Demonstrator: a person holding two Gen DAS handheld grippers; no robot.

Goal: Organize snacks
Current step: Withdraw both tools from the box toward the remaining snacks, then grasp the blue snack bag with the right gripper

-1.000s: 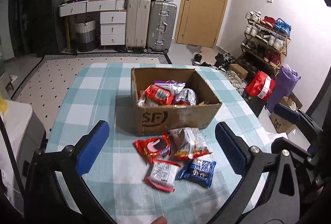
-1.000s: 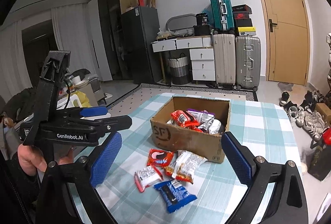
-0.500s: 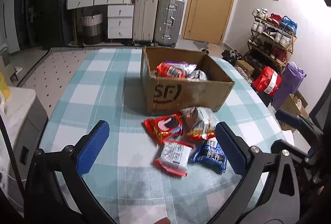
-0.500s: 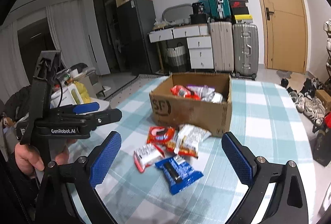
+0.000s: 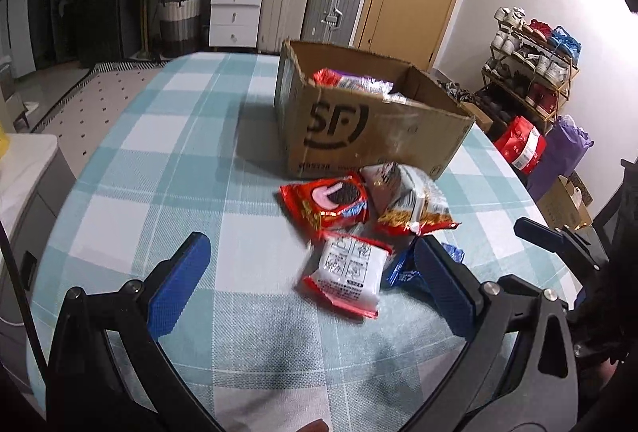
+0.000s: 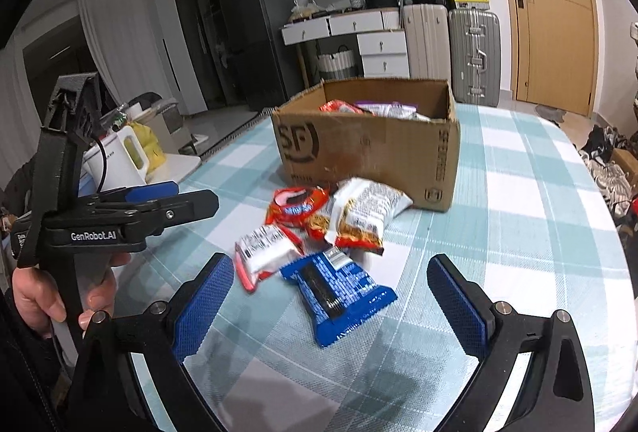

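A cardboard box [image 5: 371,131] marked SF, also in the right wrist view [image 6: 367,149], holds several snack packs. In front of it on the checked tablecloth lie a red cookie pack [image 5: 325,203] [image 6: 297,205], a white-and-red pack [image 5: 410,201] [image 6: 363,213], a white pack with red ends [image 5: 349,270] [image 6: 265,248] and a blue pack [image 6: 337,290], partly hidden behind my finger in the left wrist view [image 5: 402,270]. My left gripper [image 5: 315,280] is open and empty just before the white pack. My right gripper [image 6: 329,308] is open and empty, its fingers on either side of the blue pack.
The round table [image 5: 167,169] has edges close on the left and right. A shoe rack [image 5: 530,73] and bags [image 5: 522,145] stand to the right. Suitcases [image 6: 450,49] and drawers [image 6: 379,45] stand against the far wall. A white kettle [image 6: 119,161] sits left.
Both grippers have come lower and closer to the loose packs in front of the box. Nothing has been taken hold of.
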